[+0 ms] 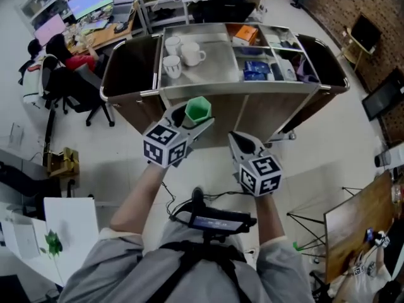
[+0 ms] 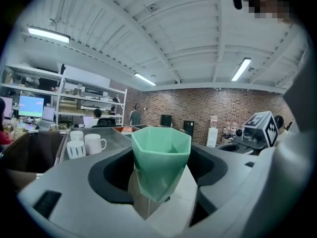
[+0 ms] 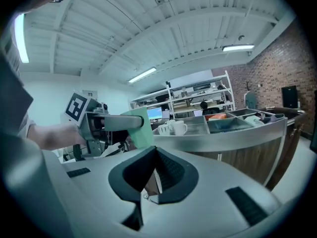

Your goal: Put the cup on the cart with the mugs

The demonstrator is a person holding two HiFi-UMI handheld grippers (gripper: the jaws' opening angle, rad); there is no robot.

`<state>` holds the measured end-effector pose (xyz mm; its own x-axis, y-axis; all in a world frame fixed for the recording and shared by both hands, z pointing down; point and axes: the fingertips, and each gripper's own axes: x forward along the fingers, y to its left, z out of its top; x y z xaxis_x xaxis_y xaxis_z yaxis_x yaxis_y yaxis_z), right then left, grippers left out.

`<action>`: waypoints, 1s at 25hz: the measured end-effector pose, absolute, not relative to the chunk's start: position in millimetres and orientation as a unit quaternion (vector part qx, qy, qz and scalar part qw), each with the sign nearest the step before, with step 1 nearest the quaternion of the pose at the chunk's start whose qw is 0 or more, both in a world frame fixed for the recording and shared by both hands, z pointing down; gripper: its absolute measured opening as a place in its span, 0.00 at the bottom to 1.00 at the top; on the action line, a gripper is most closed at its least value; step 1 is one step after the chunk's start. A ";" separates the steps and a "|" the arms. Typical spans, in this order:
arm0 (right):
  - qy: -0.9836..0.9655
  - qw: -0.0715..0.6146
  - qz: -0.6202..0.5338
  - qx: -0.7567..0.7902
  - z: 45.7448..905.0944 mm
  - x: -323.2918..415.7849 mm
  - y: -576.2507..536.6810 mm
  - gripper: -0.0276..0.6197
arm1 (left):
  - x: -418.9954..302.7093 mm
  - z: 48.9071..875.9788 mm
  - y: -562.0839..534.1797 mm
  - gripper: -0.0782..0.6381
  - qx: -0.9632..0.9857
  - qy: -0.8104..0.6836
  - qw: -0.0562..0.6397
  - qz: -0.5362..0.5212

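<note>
left gripper, centre frame, clamps the green cup upright, ready for the cart beside the mugs, upper centre; right gripper closed, empty.

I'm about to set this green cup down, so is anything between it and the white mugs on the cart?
Nothing visible blocks it. The green cup, gripped in the left tongs, only has to clear the cart's near rim; bare tray lies beside the mugs.

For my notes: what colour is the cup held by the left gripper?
Green cup, best seen in left gripper view.
</note>
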<state>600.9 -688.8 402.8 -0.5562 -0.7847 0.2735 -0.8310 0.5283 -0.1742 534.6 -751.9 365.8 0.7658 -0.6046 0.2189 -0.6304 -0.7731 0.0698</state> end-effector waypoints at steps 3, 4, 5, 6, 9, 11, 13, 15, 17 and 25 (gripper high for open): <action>-0.872 0.082 0.135 0.464 389.5 590.4 -730.1 0.05 | 535.9 347.4 -798.7 0.58 0.943 -0.316 0.058 0.091; -0.874 0.082 0.131 0.462 384.2 586.1 -741.6 0.05 | 537.1 341.2 -812.8 0.58 0.945 -0.311 0.052 0.091; -0.876 0.082 0.126 0.459 378.6 582.0 -752.7 0.05 | 538.9 334.7 -826.5 0.58 0.947 -0.305 0.046 0.091; -0.877 0.082 0.119 0.458 372.7 578.7 -763.9 0.05 | 541.1 328.0 -840.6 0.58 0.949 -0.301 0.039 0.091; -0.881 0.085 0.106 0.454 360.5 573.1 -795.4 0.05 | 549.0 314.2 -881.4 0.58 0.951 -0.293 0.030 0.090; -0.885 0.087 0.107 0.445 356.2 571.0 -811.1 0.05 | 554.8 314.0 -903.6 0.58 0.952 -0.290 0.034 0.090; -0.891 0.086 0.109 0.432 351.1 568.9 -826.6 0.05 | 561.5 315.3 -925.7 0.58 0.953 -0.286 0.035 0.094; -0.896 0.088 0.113 0.421 349.3 568.4 -842.1 0.05 | 569.2 319.5 -947.9 0.58 0.954 -0.281 0.041 0.096; -0.898 0.095 0.118 0.413 351.9 569.8 -855.1 0.05 | 576.2 328.1 -967.9 0.58 0.954 -0.280 0.056 0.092; -0.905 0.110 0.126 0.390 359.6 577.9 -888.9 0.05 | 599.8 366.4 -1023.8 0.58 0.954 -0.274 0.073 0.102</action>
<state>577.9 -888.9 359.6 -0.6713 -0.6787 0.2980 -0.7343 0.6636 -0.1428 599.8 -1023.8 366.4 0.8295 -0.5073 0.2336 -0.5368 -0.8396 0.0826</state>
